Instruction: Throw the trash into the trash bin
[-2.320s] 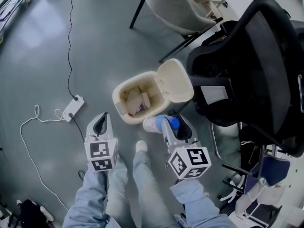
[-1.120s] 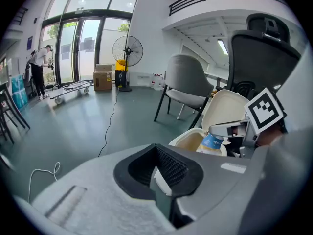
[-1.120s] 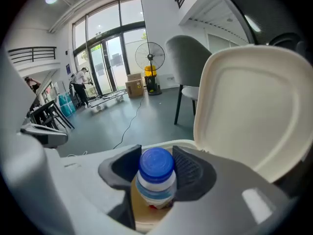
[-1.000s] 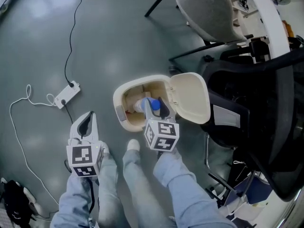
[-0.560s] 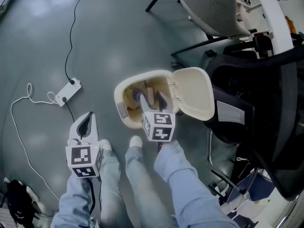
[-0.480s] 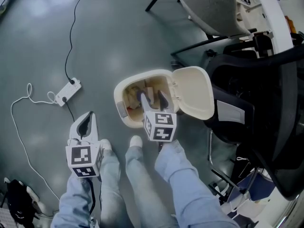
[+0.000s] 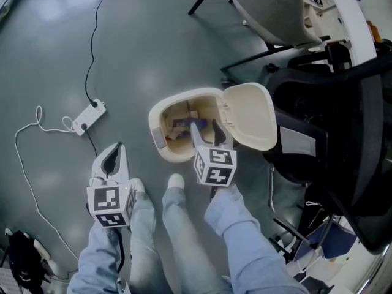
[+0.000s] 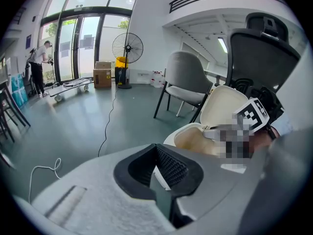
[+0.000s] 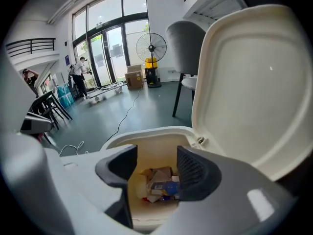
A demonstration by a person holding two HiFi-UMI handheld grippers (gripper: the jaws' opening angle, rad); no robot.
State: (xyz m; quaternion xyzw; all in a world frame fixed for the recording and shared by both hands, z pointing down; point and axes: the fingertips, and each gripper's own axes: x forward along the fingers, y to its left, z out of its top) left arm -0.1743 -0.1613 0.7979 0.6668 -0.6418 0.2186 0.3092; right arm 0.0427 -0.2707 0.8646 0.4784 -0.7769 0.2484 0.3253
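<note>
The cream trash bin (image 7: 158,114) stands on the grey floor with its lid (image 7: 248,115) swung open to the right. My right gripper (image 7: 206,128) hangs over the bin's near rim, open; its jaws have just been opening and nothing is between them. In the right gripper view the gripper (image 9: 156,173) looks down into the bin (image 9: 146,133), where a white bottle with a blue label (image 9: 164,185) lies on crumpled paper trash. My left gripper (image 7: 113,155) stays left of the bin, shut and empty; its pads (image 8: 171,168) meet in the left gripper view.
A white power strip (image 7: 86,116) and its cable lie on the floor to the left. A black office chair (image 7: 331,115) crowds the bin's right side, and a grey chair (image 7: 269,11) stands behind. The person's legs and a shoe (image 7: 174,181) are just below the bin.
The right gripper carried the blue-capped bottle over the bin and opened; the bottle now lies inside. The gripper then drew slightly back and lower. The left gripper stayed put.
</note>
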